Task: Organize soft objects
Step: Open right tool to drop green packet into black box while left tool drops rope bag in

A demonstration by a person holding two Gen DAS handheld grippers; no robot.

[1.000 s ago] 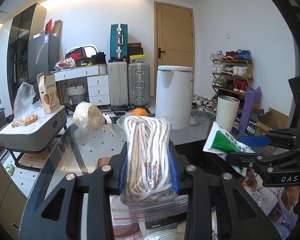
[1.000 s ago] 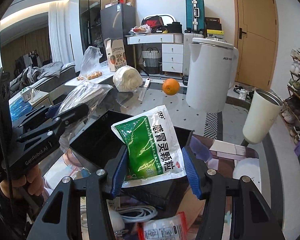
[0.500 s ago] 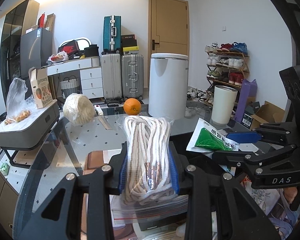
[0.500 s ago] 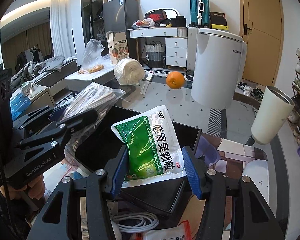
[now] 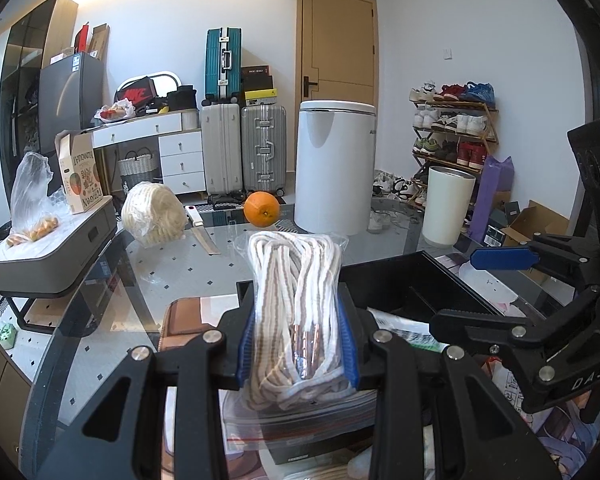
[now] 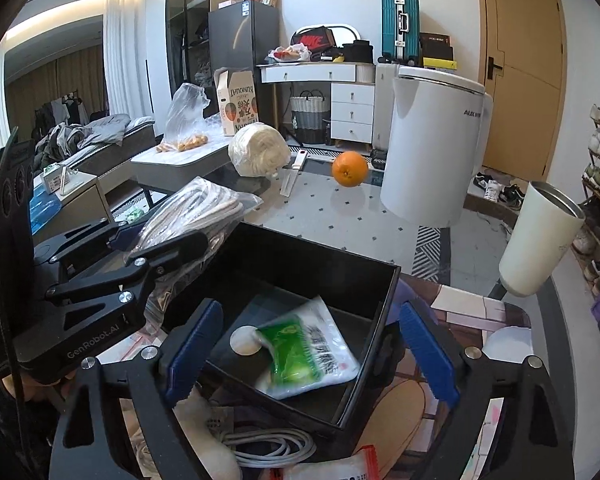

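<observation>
Released since a moment ago, the green-and-white medicine sachet [image 6: 308, 350] now lies blurred inside the black box [image 6: 384, 300], and the right gripper [image 6: 306, 354] has its blue-padded fingers spread wide above it. One left gripper [image 5: 298, 344] pinches one bagged coil of white-and-tan rope [image 5: 296, 312] beside the box.

A glass table [image 6: 340, 216] carries everything. Straight ahead of the right gripper [image 6: 308, 344] sits an open black box [image 6: 300, 264]; beyond it lie an orange [image 6: 350, 169], a bagged ball of white yarn [image 6: 259, 150], a knife [image 6: 291, 176] and a white bin [image 6: 434, 144] (tall, lidded). Further right stands a cream tumbler [image 6: 540, 240].
</observation>
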